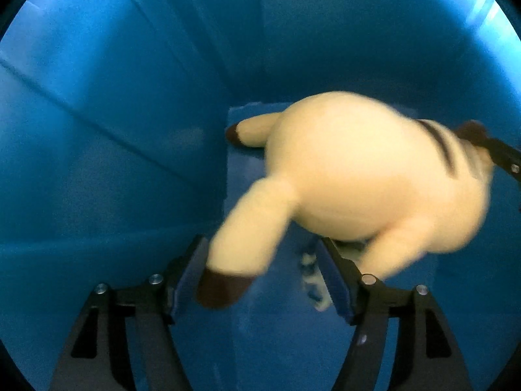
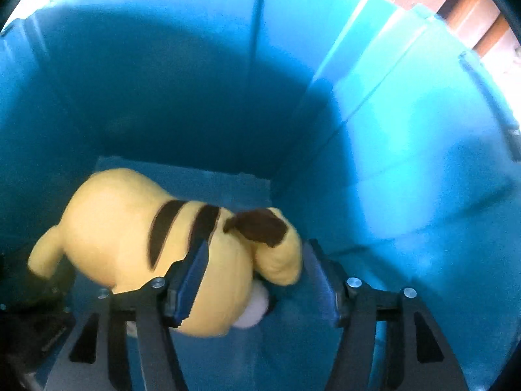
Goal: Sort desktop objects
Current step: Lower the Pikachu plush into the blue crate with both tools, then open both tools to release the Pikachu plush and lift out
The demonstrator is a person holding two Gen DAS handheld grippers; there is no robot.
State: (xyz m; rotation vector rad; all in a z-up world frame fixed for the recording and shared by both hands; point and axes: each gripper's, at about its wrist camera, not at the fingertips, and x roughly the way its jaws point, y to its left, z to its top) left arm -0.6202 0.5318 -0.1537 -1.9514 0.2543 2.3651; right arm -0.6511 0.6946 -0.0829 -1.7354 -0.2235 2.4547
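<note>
With both our left gripper (image 1: 260,277) and right gripper (image 2: 255,280) standing apart inside the blue bin (image 2: 390,179), the plush toy (image 2: 130,228) lies loose between the jaws and, we judge, may snag on a pad during withdrawal.

Deep blue bin (image 1: 114,114), smooth creased walls, flat blue floor, yellow plush toy (image 1: 351,176) with brown stripes and brown-tipped limbs lying on the floor, near one corner

Soft, fuzzy yellow cloth with dark brown felt-like stripes on the plush toy (image 2: 123,228). Smooth, faintly glossy blue plastic on the bin walls (image 1: 114,97). Matt black plastic, shiny metal screws, ribbed blue pads (image 2: 192,277) on the right claw (image 2: 254,280).
</note>
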